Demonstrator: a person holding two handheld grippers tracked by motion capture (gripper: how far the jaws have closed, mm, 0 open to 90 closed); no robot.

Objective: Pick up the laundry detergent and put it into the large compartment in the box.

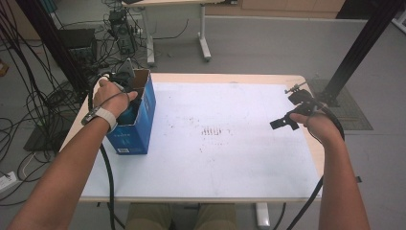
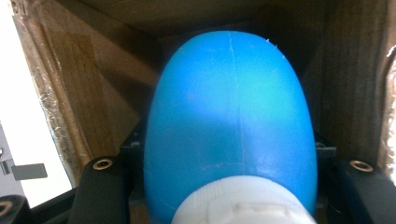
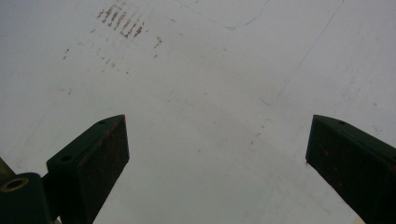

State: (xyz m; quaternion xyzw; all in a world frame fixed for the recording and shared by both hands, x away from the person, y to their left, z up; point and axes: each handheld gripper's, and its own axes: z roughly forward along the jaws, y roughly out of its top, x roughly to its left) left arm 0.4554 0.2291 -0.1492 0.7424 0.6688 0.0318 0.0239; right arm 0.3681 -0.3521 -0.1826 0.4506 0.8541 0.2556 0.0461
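My left tongs (image 1: 128,98) reach down into the open top of a blue box (image 1: 139,125), which stands upright near the far left corner of the surface (image 1: 230,163). In the left gripper view the jaws are clamped on a blue bottle (image 2: 229,126) — its rounded body lies between them, its white cap (image 2: 243,205) close to the camera. The bottle is inside the box, with brown cardboard walls around it on all sides I can see. From the high view the bottle is mostly hidden by my left hand (image 1: 111,92) and the box wall; I see just a dark blue patch at the opening.

My right tongs (image 1: 286,120) hover at the right edge of the surface, well apart from the box, pointing inward toward the middle. In the right gripper view the two black jaws stand wide apart with nothing between them — beyond them is the bare white sheet covering the surface, marked with a small patch of reddish-brown scuffs (image 3: 122,21). The same scuffs show near the centre in the high view.
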